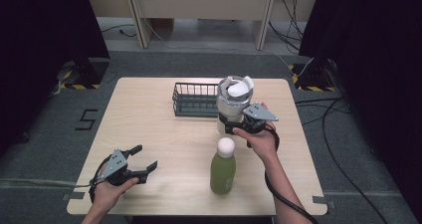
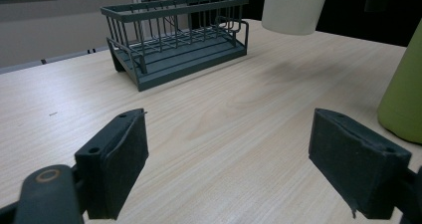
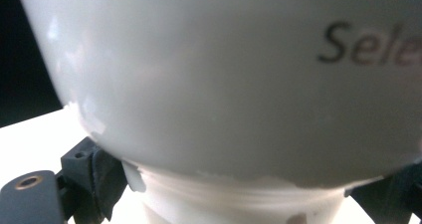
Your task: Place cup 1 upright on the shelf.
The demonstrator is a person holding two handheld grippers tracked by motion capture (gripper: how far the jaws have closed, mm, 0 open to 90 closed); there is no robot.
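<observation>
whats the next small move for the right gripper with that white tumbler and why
Probably carry it left over the wire basket and lower it in: the right gripper clamps the white tumbler near its base, lifted off the table beside the basket.

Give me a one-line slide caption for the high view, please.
Right gripper clamps a white tumbler beside a wire basket; left gripper waits open near a green bottle.
</observation>
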